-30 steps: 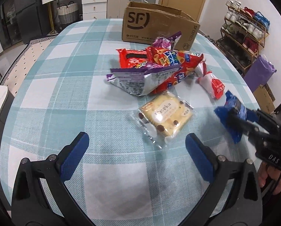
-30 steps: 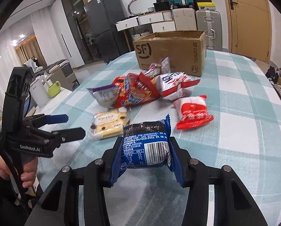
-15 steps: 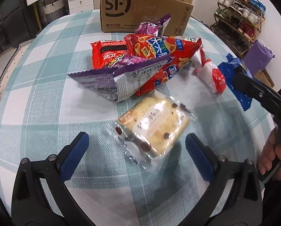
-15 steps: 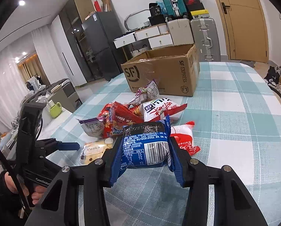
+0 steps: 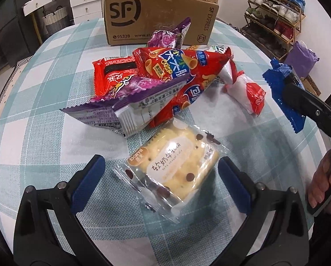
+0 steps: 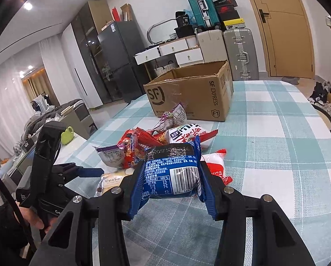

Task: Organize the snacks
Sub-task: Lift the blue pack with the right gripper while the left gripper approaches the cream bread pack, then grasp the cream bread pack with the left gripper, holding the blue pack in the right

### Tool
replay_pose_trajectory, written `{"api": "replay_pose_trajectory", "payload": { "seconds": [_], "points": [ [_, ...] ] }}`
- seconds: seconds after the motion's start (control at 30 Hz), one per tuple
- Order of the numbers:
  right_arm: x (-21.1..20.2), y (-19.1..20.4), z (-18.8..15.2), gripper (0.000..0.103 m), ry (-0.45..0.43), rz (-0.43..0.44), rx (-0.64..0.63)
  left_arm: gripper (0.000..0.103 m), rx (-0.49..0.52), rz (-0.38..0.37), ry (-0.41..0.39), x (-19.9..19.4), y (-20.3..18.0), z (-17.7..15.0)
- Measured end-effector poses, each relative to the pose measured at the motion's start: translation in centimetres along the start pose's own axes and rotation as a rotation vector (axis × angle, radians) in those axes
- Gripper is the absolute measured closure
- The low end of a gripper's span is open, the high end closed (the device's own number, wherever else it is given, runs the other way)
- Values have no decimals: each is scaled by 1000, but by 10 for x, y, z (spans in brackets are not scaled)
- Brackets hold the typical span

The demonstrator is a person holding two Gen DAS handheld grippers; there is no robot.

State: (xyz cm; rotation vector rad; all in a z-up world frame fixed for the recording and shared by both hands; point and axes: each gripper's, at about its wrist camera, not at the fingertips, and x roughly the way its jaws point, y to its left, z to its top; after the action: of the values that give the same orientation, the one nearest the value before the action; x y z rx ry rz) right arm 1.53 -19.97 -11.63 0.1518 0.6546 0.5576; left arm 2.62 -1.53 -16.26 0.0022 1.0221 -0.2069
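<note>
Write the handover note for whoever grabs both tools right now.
Right tool: shut on the blue snack packet, lifted above the table.
Left tool: open, straddling the clear biscuit pack, not gripping it.
Pile of red and purple bags and the red-white packet lie in front of the open SF box.
Done: blue packet picked up.
Left: probably box it, then the biscuits and the pile.

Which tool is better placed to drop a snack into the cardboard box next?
Probably the right tool: it is shut on the blue packet, lifted off the table, with the open SF box ahead. The left tool is open, only straddling the cracker packet on the table.
</note>
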Motion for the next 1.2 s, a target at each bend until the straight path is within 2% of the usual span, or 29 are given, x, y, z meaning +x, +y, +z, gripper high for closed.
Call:
{"api": "replay_pose_trajectory", "payload": {
  "seconds": [0.37,0.63,0.87,1.13,1.2],
  "points": [
    [-2,-5,0,55,-5,15,29,30,26,-53,-14,-14,-5,-9],
    [-3,-25,-1,55,-10,52,132,38,57,-60,-5,-21,-14,-20],
    [-4,-23,1,55,-21,51,122,39,74,-54,-7,-27,-20,-26],
    [-5,-26,0,55,-27,58,139,40,37,-82,-28,-40,-15,-29],
    [-6,-27,0,55,-30,65,143,44,31,-81,-43,-45,-13,-28]
  ]
}}
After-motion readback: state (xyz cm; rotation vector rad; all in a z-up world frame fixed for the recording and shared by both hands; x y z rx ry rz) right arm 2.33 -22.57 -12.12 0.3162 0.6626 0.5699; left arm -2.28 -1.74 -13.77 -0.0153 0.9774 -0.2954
